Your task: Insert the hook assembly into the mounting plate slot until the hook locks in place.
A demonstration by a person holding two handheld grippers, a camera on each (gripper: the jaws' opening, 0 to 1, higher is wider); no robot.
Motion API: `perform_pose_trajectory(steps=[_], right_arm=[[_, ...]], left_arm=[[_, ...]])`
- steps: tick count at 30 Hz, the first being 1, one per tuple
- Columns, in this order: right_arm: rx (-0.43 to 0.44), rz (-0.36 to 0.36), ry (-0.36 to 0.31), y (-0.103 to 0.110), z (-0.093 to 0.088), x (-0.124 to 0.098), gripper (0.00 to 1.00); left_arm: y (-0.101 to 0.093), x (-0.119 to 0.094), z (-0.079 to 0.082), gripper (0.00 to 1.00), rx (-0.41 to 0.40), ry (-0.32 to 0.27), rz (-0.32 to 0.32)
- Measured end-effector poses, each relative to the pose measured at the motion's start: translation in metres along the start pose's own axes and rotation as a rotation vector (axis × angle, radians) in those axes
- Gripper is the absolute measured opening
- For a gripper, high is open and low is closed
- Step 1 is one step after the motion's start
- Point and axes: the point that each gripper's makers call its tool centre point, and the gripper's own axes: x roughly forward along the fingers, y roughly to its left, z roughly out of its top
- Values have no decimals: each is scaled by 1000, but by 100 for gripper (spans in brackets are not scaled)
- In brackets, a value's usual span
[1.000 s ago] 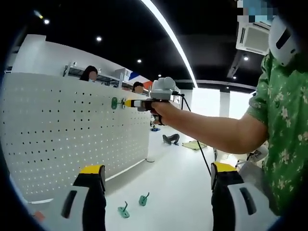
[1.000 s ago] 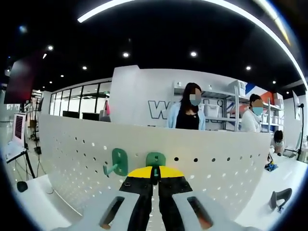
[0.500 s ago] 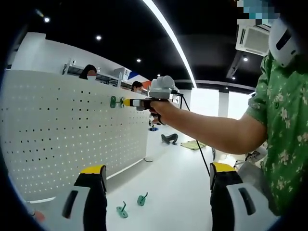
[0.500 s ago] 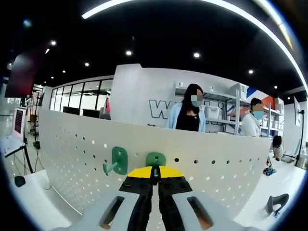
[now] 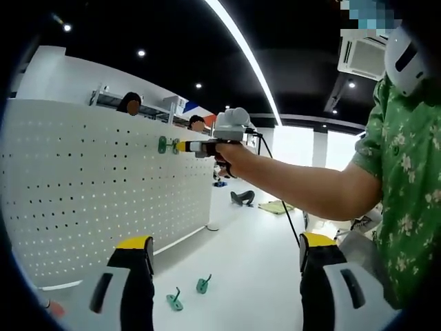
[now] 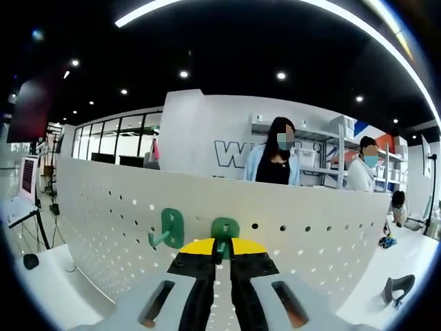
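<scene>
A tall white board [image 6: 103, 227] full of small round holes stands on a smooth white tabletop [image 5: 241, 276]. In the right gripper view, the right gripper [image 6: 219, 249] has its yellow-tipped black jaws almost together around a shiny green plastic hook [image 6: 224, 231] pressed onto the board. A second green hook [image 6: 167, 231] hangs just beside it on the board. In the left gripper view, the left gripper [image 5: 224, 252] has its jaws wide apart with nothing in them. Two more green hooks [image 5: 189, 292] lie on the tabletop near the foot of the board. People stand behind the board by shelves.
</scene>
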Motion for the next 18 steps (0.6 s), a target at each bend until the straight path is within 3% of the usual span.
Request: perform_pose_trajectory(steps=[11, 18], right_arm=[[1, -3, 5, -2, -4, -3, 10], [-15, 31, -5, 5, 0, -1, 14]], left_arm=[[-1, 0, 0, 89, 1, 3, -3], [-3, 0, 0, 89, 2, 3, -6]])
